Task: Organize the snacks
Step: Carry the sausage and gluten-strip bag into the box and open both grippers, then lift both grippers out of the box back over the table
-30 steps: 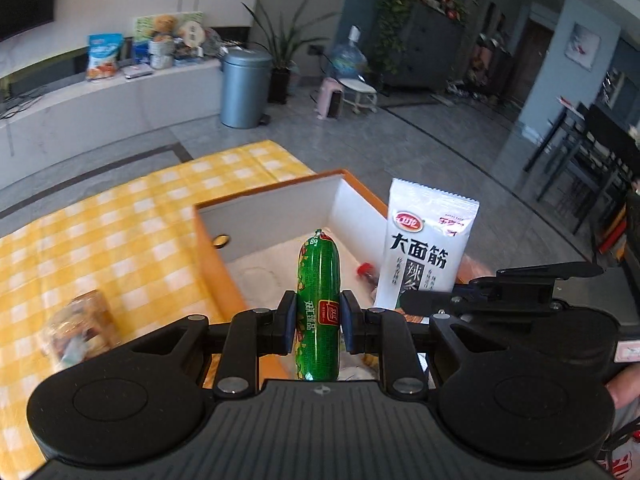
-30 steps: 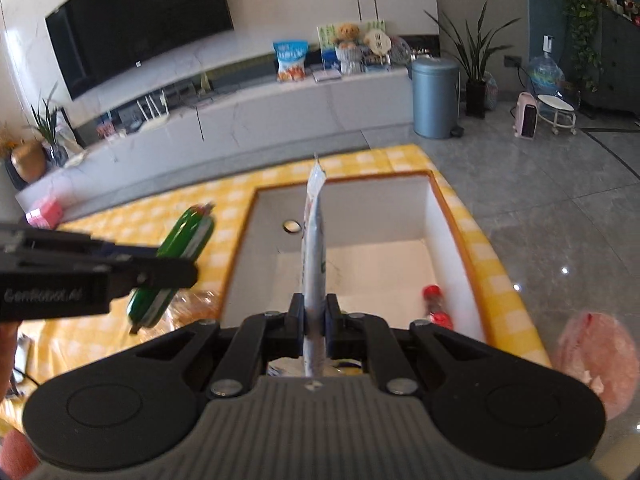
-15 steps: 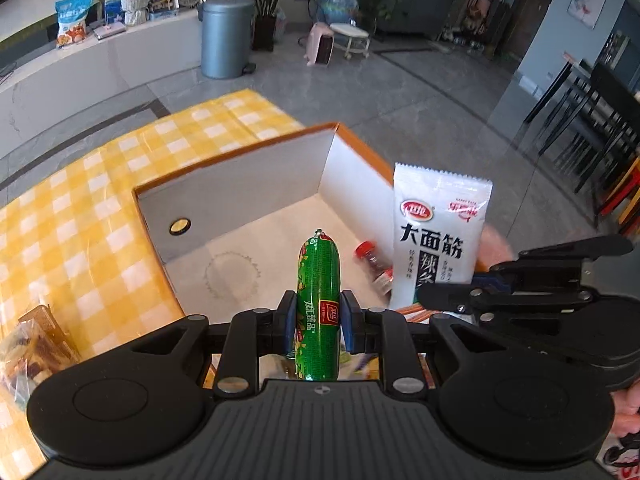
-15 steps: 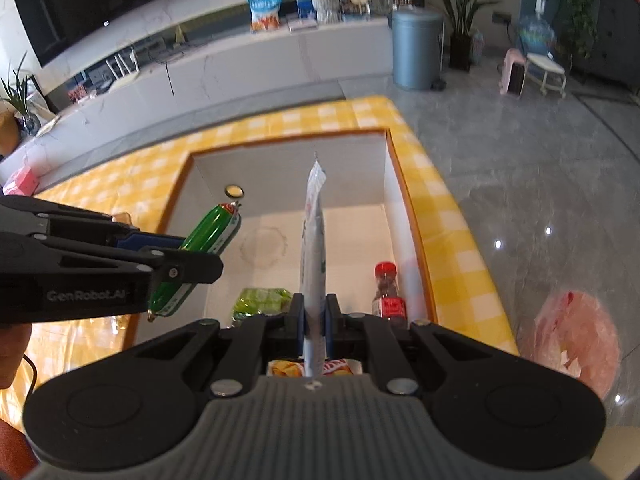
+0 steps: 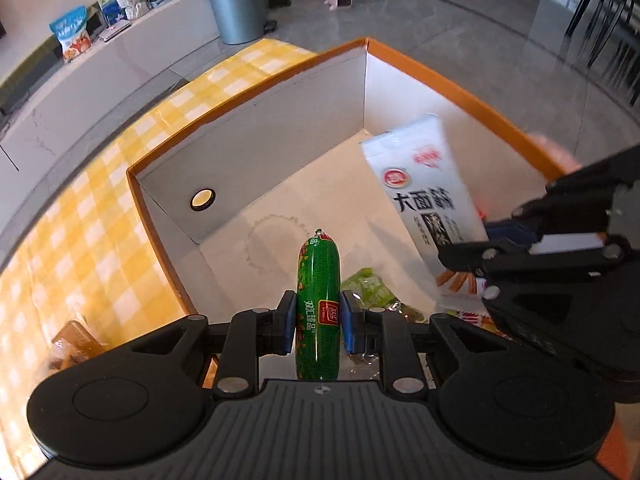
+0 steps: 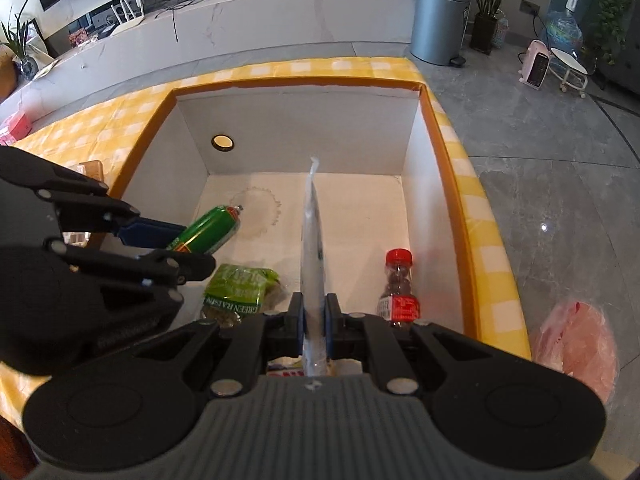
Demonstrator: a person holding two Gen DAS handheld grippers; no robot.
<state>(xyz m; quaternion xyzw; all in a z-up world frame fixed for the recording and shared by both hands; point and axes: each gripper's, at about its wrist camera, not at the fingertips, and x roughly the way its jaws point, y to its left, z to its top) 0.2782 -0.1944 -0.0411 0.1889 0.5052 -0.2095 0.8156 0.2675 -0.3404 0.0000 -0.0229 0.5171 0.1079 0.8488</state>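
Table (image 6: 472,184), yellow-and-white checked cloth: carries the box; a clear-wrapped snack (image 5: 74,344) waits on it, outside the box and left of my left tongs, unsorted I judge.

Orange-rimmed white cardboard box (image 6: 436,128): below and ahead of both tongs. Partly filled; I put the task around midway.

White flat foil snack packet (image 5: 424,188): pinched in my right tongs (image 6: 314,320), held over the box, long axis pointing away from the tongs toward the far wall, edge-on in the right wrist view.

Green sausage stick in shiny wrap (image 5: 318,304): clamped in my left tongs (image 5: 318,322), over the box, long axis forward along the fingers, tip toward the far wall.

Green raisin bag (image 6: 236,290): on the box floor, below the tongs.

Red-capped small clear bottle (image 6: 396,288): on the box floor, right of my right tongs, cap pointing away.
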